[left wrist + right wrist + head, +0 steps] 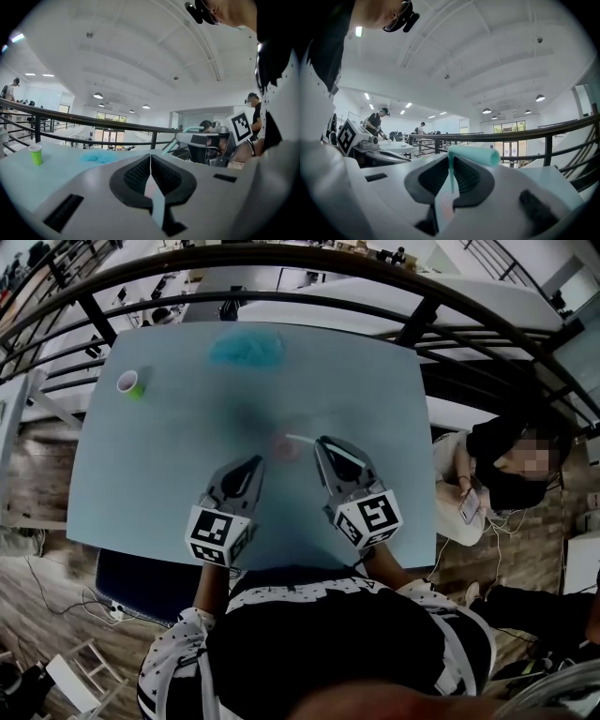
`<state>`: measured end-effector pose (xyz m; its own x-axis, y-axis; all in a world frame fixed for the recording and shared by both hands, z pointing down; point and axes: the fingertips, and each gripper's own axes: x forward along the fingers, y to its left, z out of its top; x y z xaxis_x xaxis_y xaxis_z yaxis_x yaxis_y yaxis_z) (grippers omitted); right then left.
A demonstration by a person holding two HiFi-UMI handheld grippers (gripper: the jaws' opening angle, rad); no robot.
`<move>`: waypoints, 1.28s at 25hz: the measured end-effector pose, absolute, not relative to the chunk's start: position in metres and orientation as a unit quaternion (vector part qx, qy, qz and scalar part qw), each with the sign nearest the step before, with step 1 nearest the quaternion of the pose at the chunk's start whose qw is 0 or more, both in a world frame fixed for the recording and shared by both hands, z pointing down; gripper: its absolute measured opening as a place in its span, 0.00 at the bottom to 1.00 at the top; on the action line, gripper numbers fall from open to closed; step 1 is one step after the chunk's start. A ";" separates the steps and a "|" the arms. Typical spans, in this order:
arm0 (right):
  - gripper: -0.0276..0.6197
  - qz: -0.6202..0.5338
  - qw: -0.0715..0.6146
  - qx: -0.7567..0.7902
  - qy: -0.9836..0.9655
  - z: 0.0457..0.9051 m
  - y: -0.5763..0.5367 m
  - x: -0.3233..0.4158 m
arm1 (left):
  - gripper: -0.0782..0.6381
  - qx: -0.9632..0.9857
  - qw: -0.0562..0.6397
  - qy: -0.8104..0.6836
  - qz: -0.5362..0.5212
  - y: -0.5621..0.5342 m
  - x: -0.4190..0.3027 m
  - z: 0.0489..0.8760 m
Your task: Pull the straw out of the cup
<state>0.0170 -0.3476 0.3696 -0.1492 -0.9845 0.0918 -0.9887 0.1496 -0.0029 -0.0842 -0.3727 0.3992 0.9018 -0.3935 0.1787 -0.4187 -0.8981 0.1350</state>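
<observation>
Pale tabletop [169,474], edges well apart from cup [285,447], straw [299,438] in right gripper [321,444].

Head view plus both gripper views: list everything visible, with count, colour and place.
table: one, pale blue, under both grippers
pink cup: one, pinkish, blurred, mid-table near the gripper tips
straw: one, mint green, bent top, clamped in the right gripper, its far end towards the pink cup
green cup: one, green, far left corner of the table
cloth: one, blue, crumpled, far edge of the table
railing: one, black, beyond the table
seated person: one, dark top, right of the table
left gripper: one, grey, jaws together on nothing, left of the pink cup
right gripper: one, grey, jaws shut on the straw
</observation>
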 end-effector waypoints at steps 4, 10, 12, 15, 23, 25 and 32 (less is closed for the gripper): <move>0.11 0.030 0.031 0.655 -0.754 0.369 -0.350 0.015 | 0.13 0.971 0.085 -0.208 0.077 -0.377 -0.090 0.403; 0.11 0.027 0.033 0.660 -0.750 0.368 -0.353 0.011 | 0.13 0.973 0.083 -0.199 0.077 -0.381 -0.092 0.403; 0.11 0.027 0.033 0.662 -0.748 0.368 -0.353 0.010 | 0.13 0.974 0.083 -0.196 0.078 -0.383 -0.093 0.403; 0.11 0.030 0.029 0.666 -0.745 0.366 -0.353 0.008 | 0.13 0.975 0.083 -0.190 0.079 -0.384 -0.095 0.405; 0.11 0.026 0.035 0.675 -0.736 0.367 -0.354 -0.001 | 0.13 0.977 0.084 -0.178 0.079 -0.389 -0.103 0.407; 0.11 0.024 0.039 0.676 -0.736 0.367 -0.354 -0.002 | 0.13 0.978 0.084 -0.176 0.079 -0.391 -0.103 0.408; 0.11 0.023 0.047 0.677 -0.734 0.370 -0.355 -0.004 | 0.13 0.978 0.085 -0.170 0.080 -0.391 -0.103 0.411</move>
<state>-0.0038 -0.3546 0.3699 -0.0787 -0.9918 0.1010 -0.9962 0.0820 0.0298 -0.1025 -0.3914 0.4113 0.9291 -0.3199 0.1855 -0.3471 -0.9275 0.1390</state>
